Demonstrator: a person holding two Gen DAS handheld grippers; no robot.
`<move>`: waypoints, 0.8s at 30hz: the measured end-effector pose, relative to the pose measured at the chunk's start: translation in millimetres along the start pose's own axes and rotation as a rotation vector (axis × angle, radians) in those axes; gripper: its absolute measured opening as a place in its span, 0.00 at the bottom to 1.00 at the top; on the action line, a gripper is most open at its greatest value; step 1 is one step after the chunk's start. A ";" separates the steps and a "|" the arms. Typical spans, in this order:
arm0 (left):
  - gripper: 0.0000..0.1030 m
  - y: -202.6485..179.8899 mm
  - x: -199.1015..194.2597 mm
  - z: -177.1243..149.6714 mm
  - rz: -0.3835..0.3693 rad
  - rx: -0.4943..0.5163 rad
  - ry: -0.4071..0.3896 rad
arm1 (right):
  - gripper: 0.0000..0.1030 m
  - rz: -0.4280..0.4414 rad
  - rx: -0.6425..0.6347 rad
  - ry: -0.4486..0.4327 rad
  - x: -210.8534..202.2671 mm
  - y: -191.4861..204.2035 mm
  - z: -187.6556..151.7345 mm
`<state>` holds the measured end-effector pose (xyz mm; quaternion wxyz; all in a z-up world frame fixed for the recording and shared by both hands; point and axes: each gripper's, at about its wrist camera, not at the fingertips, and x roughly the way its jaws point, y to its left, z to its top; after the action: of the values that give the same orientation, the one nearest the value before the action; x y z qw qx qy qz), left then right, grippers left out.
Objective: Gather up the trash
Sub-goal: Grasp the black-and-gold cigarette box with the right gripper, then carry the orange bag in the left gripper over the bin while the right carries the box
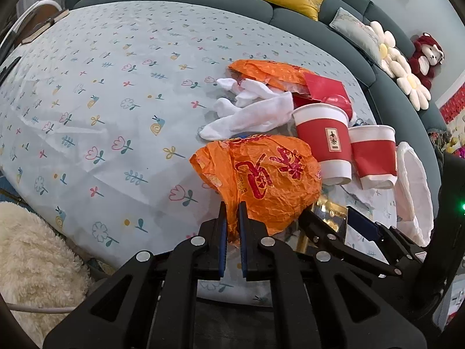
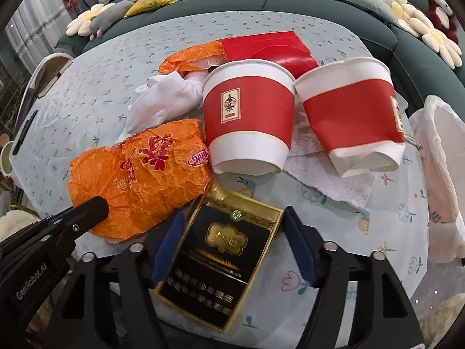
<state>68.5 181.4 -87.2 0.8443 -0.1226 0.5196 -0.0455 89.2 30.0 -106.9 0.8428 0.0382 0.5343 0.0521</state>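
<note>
The left gripper (image 1: 231, 218) pinches the crumpled orange plastic wrapper (image 1: 261, 180) tight, ready to lift it off the table. Beside it, the right gripper (image 2: 232, 232) straddles the black-and-gold cardboard packet (image 2: 221, 258), jaws wide, probably not yet gripping.

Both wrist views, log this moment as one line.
left gripper: shut on orange bag | right gripper: open, straddling black-gold box | cups: untouched

Crumpled orange wrapper (image 1: 261, 186) beside upright cups (image 1: 322, 142)
</note>
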 end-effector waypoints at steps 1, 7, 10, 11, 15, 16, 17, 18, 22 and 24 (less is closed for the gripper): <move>0.06 -0.6 -1.3 -0.9 -0.005 0.000 0.002 | 0.59 0.002 0.007 -0.003 -2.5 -2.2 -1.1; 0.06 -9.5 -9.2 -6.5 -0.010 0.023 0.000 | 0.59 0.007 0.036 -0.036 -19.6 -19.8 -7.9; 0.06 -16.2 -14.3 -10.0 -0.010 0.043 -0.008 | 0.58 0.001 0.067 -0.058 -30.1 -31.8 -10.8; 0.06 -18.4 -16.2 -10.8 -0.014 0.047 -0.011 | 0.58 -0.001 0.078 -0.065 -33.2 -36.4 -10.8; 0.06 -30.5 -26.2 -14.0 -0.028 0.083 -0.032 | 0.58 -0.006 0.125 -0.106 -50.3 -55.5 -10.6; 0.06 -33.8 -28.1 -14.7 -0.030 0.095 -0.039 | 0.58 -0.010 0.134 -0.117 -54.7 -59.8 -10.2; 0.06 -36.3 -29.5 -15.2 -0.031 0.102 -0.042 | 0.58 -0.013 0.142 -0.127 -59.0 -63.5 -9.9; 0.06 -40.0 -32.2 -15.9 -0.035 0.110 -0.045 | 0.58 -0.012 0.150 -0.135 -62.8 -67.1 -9.4; 0.06 -52.0 -43.1 -15.6 -0.050 0.131 -0.068 | 0.58 -0.009 0.176 -0.176 -77.5 -78.0 -8.0; 0.06 -60.3 -49.8 -15.7 -0.062 0.148 -0.080 | 0.58 -0.009 0.181 -0.194 -83.8 -81.3 -7.9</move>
<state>34.8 130.9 -35.4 0.8693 -0.0774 0.4768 -0.1049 50.4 -61.4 -44.8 0.8838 0.1165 0.4531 -0.0040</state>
